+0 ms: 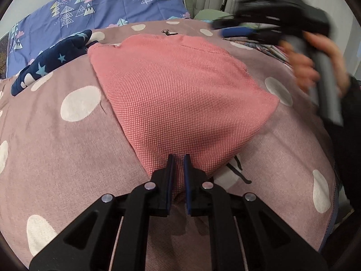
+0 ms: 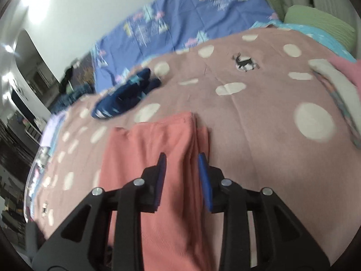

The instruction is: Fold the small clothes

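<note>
Covering the bed, our dotted mauve blanket point(image 1: 67, 158) carries the folded pink garment point(image 1: 176, 94) at its middle. Our left gripper point(image 1: 178, 160) pinches its near corner; our right gripper point(image 2: 182, 160) hovers above it, fingers parted.

Left tongs point(image 1: 178, 160) nearly closed, pinching cloth, right tongs point(image 2: 182, 158) parted, blurred, raised

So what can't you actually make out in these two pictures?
- Left wrist view: the right tongs and the hand holding them are smeared by motion blur.
- Left wrist view: the left tongs cover the near tip of the pink garment, hiding the grip.
- Right wrist view: the navy star-print garment is blurred, so its type is unclear.
</note>
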`<state>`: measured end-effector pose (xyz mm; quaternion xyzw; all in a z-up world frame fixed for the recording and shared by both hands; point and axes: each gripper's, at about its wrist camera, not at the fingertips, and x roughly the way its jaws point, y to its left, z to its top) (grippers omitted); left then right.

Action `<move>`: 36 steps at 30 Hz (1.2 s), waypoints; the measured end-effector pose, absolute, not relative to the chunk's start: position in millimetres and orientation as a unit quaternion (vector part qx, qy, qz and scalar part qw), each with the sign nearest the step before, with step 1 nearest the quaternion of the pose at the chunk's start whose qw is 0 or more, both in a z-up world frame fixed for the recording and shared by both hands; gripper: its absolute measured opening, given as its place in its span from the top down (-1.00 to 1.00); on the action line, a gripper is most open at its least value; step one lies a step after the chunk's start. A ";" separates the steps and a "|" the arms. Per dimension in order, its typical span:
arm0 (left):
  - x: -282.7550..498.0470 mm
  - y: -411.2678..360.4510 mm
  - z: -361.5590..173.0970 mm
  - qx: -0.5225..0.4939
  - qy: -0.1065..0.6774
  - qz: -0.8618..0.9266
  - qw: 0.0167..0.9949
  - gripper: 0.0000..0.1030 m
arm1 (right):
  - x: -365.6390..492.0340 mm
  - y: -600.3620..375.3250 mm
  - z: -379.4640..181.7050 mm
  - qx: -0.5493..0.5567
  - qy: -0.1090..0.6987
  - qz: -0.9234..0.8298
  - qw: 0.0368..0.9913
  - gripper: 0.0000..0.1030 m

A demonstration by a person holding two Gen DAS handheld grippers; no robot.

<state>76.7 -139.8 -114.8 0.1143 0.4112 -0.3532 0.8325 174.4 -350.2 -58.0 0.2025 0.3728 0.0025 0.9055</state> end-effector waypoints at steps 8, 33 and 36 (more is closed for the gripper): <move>74.3 -140.8 -114.9 0.123 0.402 -0.350 0.837 0.80 | 196.3 -339.0 -55.3 0.170 0.323 0.030 0.930 0.91; 63.1 -144.6 -106.6 0.159 0.380 -0.326 0.851 0.77 | 125.9 -276.0 -80.0 0.005 0.350 -0.026 0.937 0.55; 56.0 -142.4 -100.6 0.165 0.373 -0.320 0.855 0.67 | 108.6 -285.3 -78.1 0.009 0.345 -0.026 0.938 0.49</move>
